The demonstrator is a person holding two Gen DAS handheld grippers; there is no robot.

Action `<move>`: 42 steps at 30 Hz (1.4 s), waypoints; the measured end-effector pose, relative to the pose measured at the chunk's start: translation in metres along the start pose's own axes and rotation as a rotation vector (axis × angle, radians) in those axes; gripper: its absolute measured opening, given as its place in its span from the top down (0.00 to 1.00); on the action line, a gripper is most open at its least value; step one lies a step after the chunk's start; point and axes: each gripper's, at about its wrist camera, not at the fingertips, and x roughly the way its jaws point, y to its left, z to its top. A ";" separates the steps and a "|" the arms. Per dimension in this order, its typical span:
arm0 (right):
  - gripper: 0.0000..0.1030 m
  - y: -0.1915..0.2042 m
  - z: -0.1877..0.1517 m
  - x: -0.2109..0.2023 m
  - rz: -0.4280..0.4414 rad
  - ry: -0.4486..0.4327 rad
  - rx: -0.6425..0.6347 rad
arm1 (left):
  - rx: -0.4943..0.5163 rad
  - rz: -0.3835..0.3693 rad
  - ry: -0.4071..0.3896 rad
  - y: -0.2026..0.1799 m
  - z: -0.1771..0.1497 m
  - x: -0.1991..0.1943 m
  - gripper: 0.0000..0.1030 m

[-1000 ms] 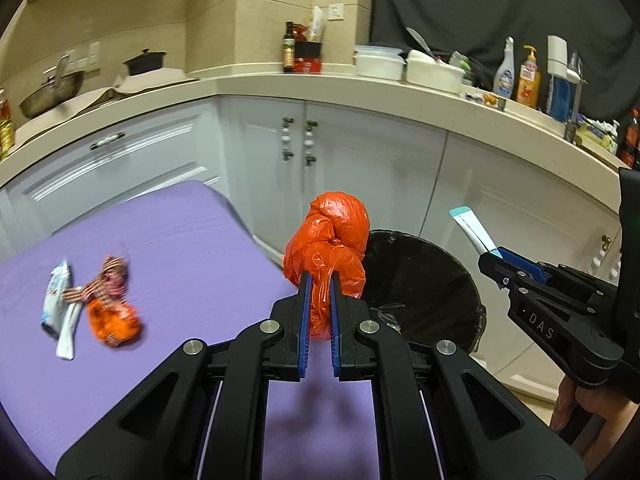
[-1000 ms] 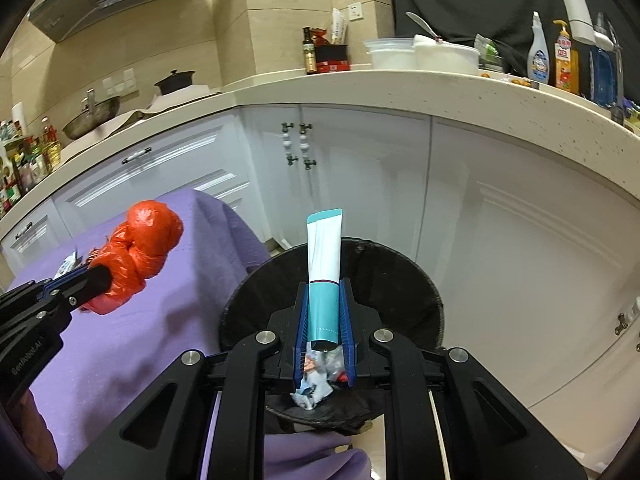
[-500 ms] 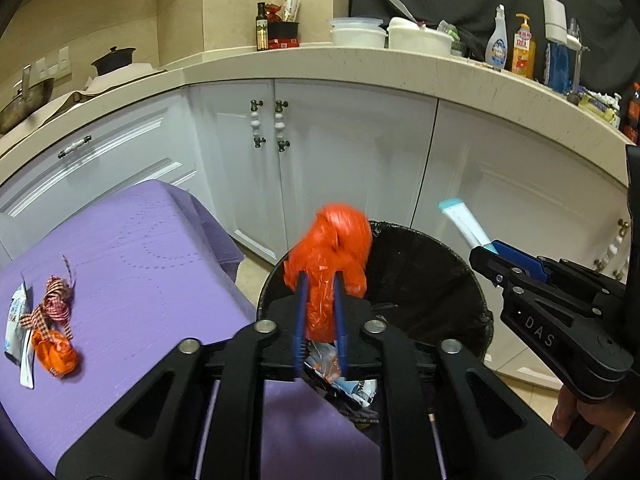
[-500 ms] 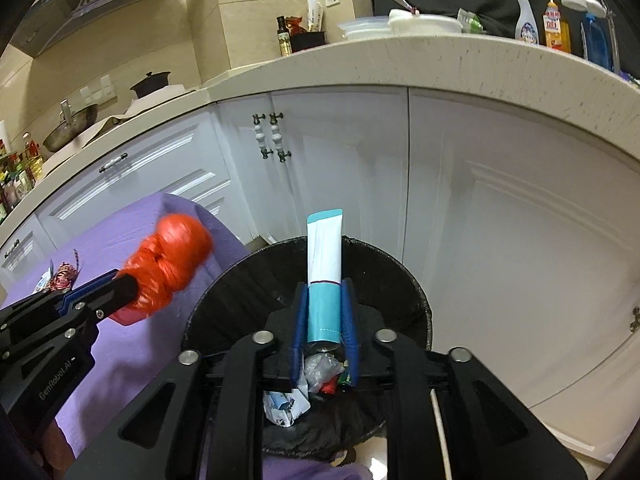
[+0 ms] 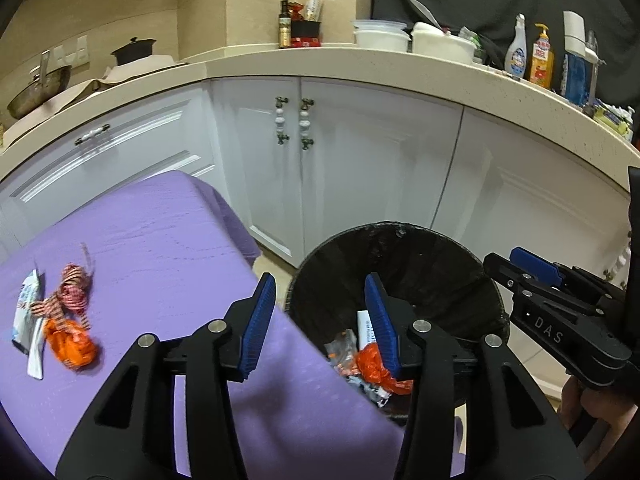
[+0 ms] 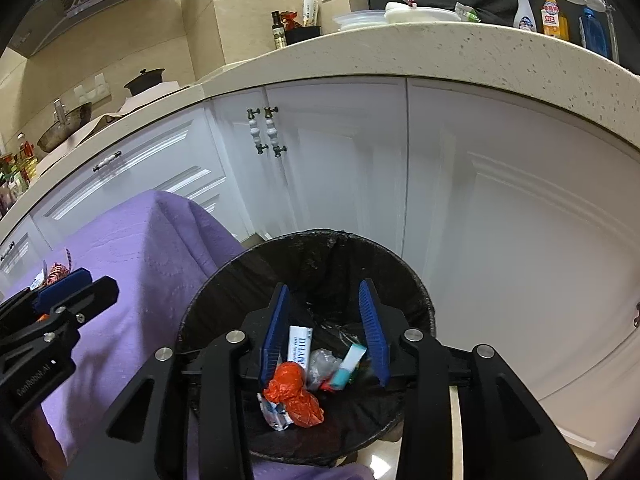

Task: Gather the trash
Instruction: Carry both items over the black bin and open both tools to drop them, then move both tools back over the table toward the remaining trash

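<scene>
- Left wrist view: the left gripper (image 5: pixel 320 292) at lower centre has just been opening its blue-padded jaws, with nothing between them. The crumpled orange plastic bag (image 5: pixel 374 366) lies in the round black-lined trash bin (image 5: pixel 440 256) at lower right. More trash, a small orange wrapper (image 5: pixel 72 346), sits on the purple tablecloth (image 5: pixel 160 248) at left.
- Right wrist view: the right gripper (image 6: pixel 325 304) has likewise just been spreading its jaws, which are empty; the white-and-teal tube (image 6: pixel 349 365) rests in the bin beside the bag.

Left gripper (image 5: pixel 320 292) jaws just opened, empty, above bin (image 5: pixel 420 252)
</scene>
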 end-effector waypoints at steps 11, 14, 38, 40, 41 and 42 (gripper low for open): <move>0.64 0.057 0.002 -0.005 0.097 -0.008 -0.070 | -0.105 0.112 -0.025 0.070 -0.017 -0.049 0.56; 0.64 0.081 0.001 -0.006 0.134 -0.006 -0.107 | -0.137 0.160 -0.032 0.094 -0.023 -0.062 0.55; 0.55 0.267 -0.031 -0.008 0.387 0.067 -0.376 | -0.392 0.460 -0.036 0.262 -0.089 -0.149 0.45; 0.52 0.274 -0.034 -0.006 0.401 0.081 -0.385 | -0.406 0.472 -0.036 0.270 -0.093 -0.154 0.45; 0.51 0.277 -0.036 -0.006 0.405 0.087 -0.389 | -0.413 0.477 -0.036 0.274 -0.096 -0.156 0.45; 0.49 0.281 -0.038 -0.004 0.410 0.096 -0.397 | -0.422 0.482 -0.034 0.279 -0.098 -0.157 0.45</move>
